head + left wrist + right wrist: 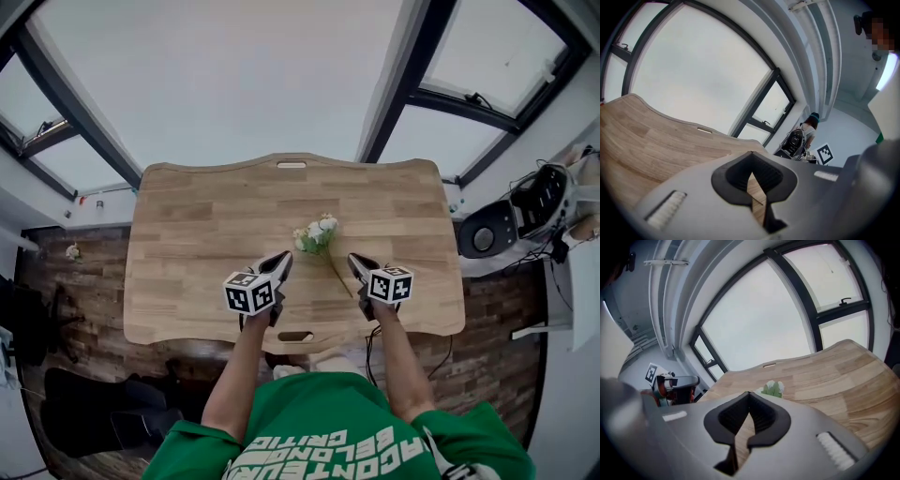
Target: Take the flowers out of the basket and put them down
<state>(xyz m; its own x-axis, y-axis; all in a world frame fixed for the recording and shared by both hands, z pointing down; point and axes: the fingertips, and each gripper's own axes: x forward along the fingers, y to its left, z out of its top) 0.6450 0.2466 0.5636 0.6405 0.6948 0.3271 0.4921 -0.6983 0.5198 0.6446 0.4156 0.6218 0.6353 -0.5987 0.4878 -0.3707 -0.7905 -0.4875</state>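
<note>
At mid-frame the flowers [319, 234] lie on the bench [206, 225], seemingly light, soft and easily crushed, best held by the thin stem [336, 272]; the jaws of left gripper [283, 256] and right gripper [353, 259] are closed, empty.

Wooden table [187, 225]; big windows [216, 75]; dark plank floor [94, 281]

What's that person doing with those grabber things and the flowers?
A person in a green shirt stands at a wooden table with a tool in each hand. A small bunch of white flowers lies on the table, its stem running down between the two tools. Neither tool holds it: the left tool and the right tool are both shut with nothing between their jaws, hovering near the table's front edge.
</note>
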